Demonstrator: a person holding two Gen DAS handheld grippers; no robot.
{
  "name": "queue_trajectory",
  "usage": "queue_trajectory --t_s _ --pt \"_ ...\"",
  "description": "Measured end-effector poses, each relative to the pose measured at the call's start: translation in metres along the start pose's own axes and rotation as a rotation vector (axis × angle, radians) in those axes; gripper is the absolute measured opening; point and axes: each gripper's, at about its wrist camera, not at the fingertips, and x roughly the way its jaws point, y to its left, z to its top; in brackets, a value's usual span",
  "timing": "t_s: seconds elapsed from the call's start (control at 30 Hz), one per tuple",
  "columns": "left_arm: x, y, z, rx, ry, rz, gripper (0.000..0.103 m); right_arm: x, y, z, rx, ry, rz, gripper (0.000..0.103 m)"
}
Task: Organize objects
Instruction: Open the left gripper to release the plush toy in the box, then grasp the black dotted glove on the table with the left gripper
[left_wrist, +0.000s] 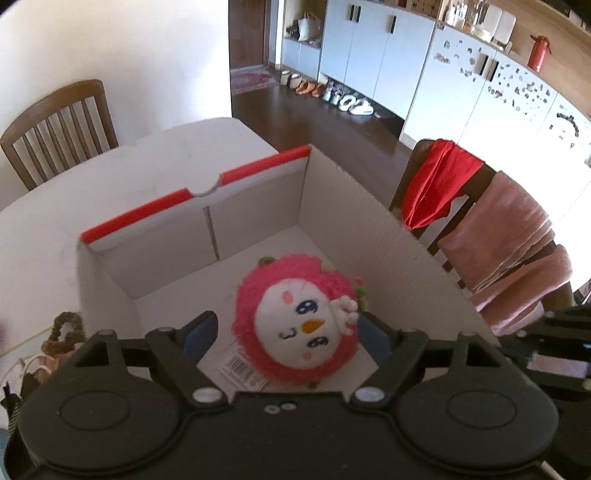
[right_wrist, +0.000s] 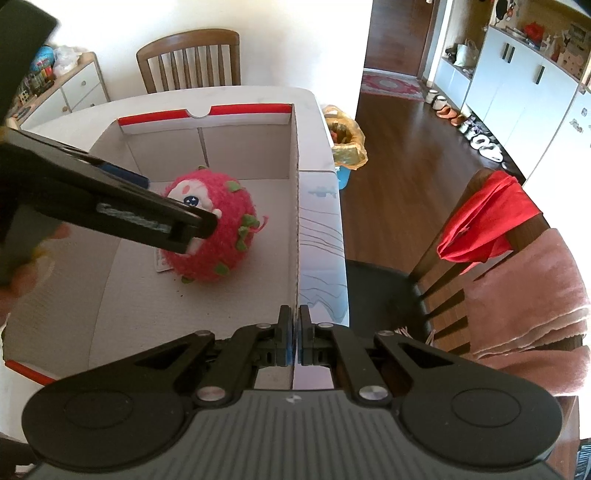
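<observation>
Plush (left_wrist: 295, 328) round, fuzzy pink; box (left_wrist: 332, 184) corrugated.

A lived-in home dining area.
Slatted wooden dining chairs (right_wrist: 189, 59), a white table (left_wrist: 110, 173), shoes lined up (left_wrist: 332, 94) beneath pale cupboards (left_wrist: 373, 51) at upper right, dark wood floor (right_wrist: 399, 155).

Pink plush toy (left_wrist: 295, 325) with white face and green flecks, white box (left_wrist: 258, 206) with red-edged flap
</observation>
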Motion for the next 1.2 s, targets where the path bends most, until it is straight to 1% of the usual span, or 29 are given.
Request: queue_trajectory --t_s 0.27,0.6,0.87,1.0,1.1,1.2 --pt "-0.035 0.010 -0.007 -0.025 -0.067 0.004 0.081 0.000 0.000 0.001 0.019 0.005 -0.010 0.002" --pt "-0.072 0.029 -0.023 -0.063 -0.127 0.026 0.080 -0.001 0.004 0.002 0.024 0.007 -0.028 0.002" --pt "-0.109 0.054 -0.046 -0.107 -0.173 0.045 0.080 -0.001 0.005 0.002 0.028 0.012 -0.033 0.002" --pt "-0.123 0.066 -0.063 -0.127 -0.185 0.074 0.082 -0.001 0.006 0.002 0.029 0.013 -0.034 0.002" --pt "-0.129 0.076 -0.077 -0.156 -0.187 0.098 0.084 -0.002 0.006 0.002 0.030 0.014 -0.033 0.002" --pt "-0.133 0.089 -0.091 -0.200 -0.187 0.113 0.089 -0.002 0.007 0.002 0.030 0.015 -0.034 0.002"
